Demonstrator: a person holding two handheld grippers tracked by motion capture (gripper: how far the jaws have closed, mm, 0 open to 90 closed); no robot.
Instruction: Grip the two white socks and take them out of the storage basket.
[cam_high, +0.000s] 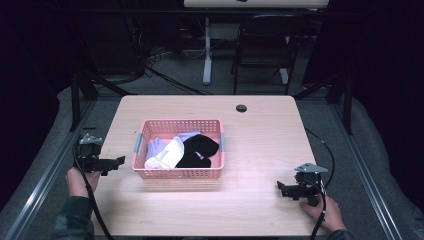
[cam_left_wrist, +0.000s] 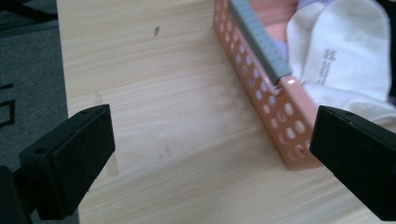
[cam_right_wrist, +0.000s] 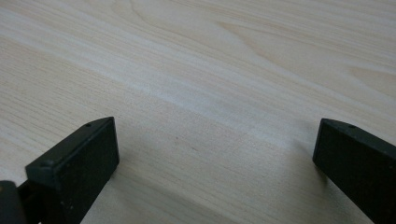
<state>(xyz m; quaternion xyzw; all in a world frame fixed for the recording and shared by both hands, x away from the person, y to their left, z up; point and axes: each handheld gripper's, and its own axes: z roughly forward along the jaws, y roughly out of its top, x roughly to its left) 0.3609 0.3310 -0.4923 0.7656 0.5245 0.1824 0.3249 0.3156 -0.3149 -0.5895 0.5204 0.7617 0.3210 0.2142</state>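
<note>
pink basket (cam_high: 178, 172) of socks mid-tabletop (cam_high: 260, 150), tongs either side.
left tongs (cam_high: 116, 162) sit just left of the basket, jaws apart, empty. in the basket: white sock (cam_high: 167, 155), black sock (cam_high: 200, 149). right tongs (cam_high: 281, 188) well right of the basket, jaws apart, empty.

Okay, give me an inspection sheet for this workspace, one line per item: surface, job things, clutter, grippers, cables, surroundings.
Surface: light wood table with a dark round hole near the far edge.
Job's things: pink basket holding a white sock, black sock and lavender sock.
Clutter: nothing seen.
Grippers: left gripper open beside the basket; right gripper open over bare wood.
Cables: one trailing from each gripper.
Surroundings: dark chair, white table leg, grey floor.
</note>
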